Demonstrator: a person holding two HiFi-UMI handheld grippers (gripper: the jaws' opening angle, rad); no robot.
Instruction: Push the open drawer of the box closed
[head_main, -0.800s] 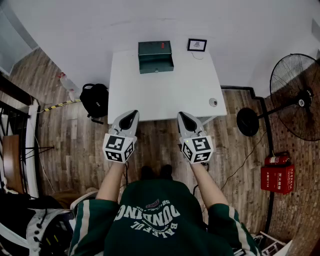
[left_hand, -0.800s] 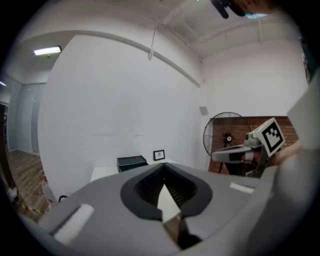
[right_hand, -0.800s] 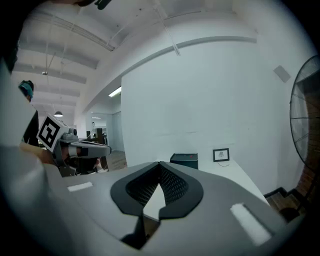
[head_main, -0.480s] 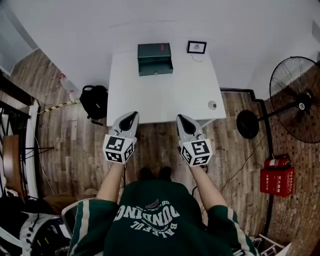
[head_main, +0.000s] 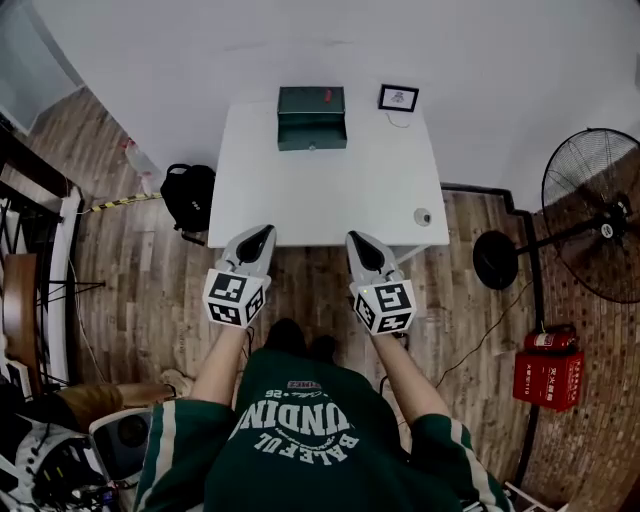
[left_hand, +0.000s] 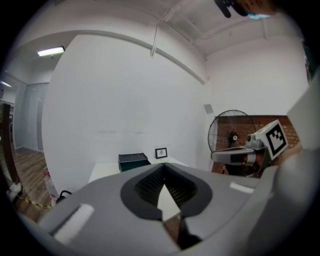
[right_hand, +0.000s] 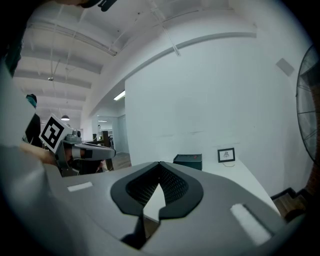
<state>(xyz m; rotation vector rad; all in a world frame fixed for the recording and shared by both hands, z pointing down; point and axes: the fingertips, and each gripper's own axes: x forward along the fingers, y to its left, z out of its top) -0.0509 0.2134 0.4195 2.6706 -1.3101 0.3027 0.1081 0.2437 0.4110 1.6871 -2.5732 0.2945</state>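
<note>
A dark green box (head_main: 312, 105) stands at the far edge of the white table (head_main: 320, 190), and its drawer (head_main: 312, 134) is pulled out toward me. The box also shows far off in the left gripper view (left_hand: 133, 161) and in the right gripper view (right_hand: 188, 160). My left gripper (head_main: 263, 231) and right gripper (head_main: 354, 238) hover side by side over the table's near edge, well short of the box. Both are shut with nothing between the jaws. Each gripper view shows its own tips meeting, left gripper (left_hand: 162, 164) and right gripper (right_hand: 159, 163).
A small picture frame (head_main: 398, 97) stands to the right of the box. A small round object (head_main: 422, 216) lies near the table's right front corner. On the floor are a black backpack (head_main: 188, 198) to the left, a standing fan (head_main: 590, 215) and a red extinguisher box (head_main: 545, 378) to the right.
The head view has shifted a little. The right gripper has drifted slightly left. Both grippers stay shut at the table's near edge, and the box has not moved.
</note>
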